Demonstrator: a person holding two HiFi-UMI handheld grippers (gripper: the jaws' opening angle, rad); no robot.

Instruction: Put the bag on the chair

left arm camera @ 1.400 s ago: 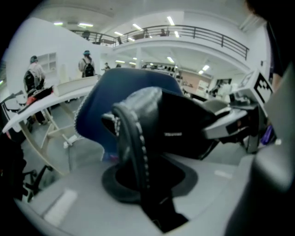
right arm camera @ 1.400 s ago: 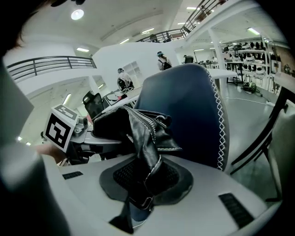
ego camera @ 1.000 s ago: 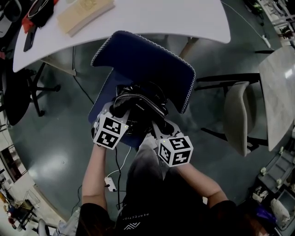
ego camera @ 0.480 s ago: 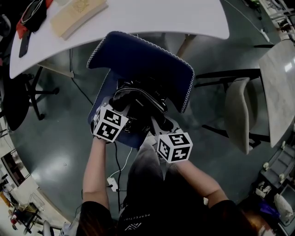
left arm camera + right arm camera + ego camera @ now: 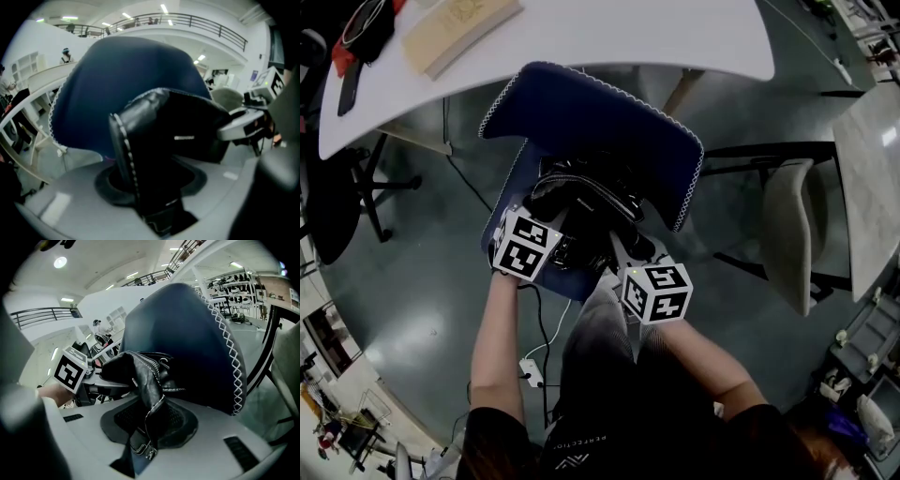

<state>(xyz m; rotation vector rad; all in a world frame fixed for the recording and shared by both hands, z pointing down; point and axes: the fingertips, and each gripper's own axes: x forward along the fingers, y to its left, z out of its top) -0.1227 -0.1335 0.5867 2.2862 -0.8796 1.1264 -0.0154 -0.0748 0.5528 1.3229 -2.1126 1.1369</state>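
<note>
The black leather bag sits on the seat of the blue padded chair, whose white-stitched back rises at the bag's 12 o'clock. At 7 o'clock the left gripper is letting go, its jaws widening loosely round the bag's piped edge. At 5 o'clock the right gripper pinches a leather strap fold, its jaws only starting to ease apart. A white table lies beyond at 12 o'clock.
</note>
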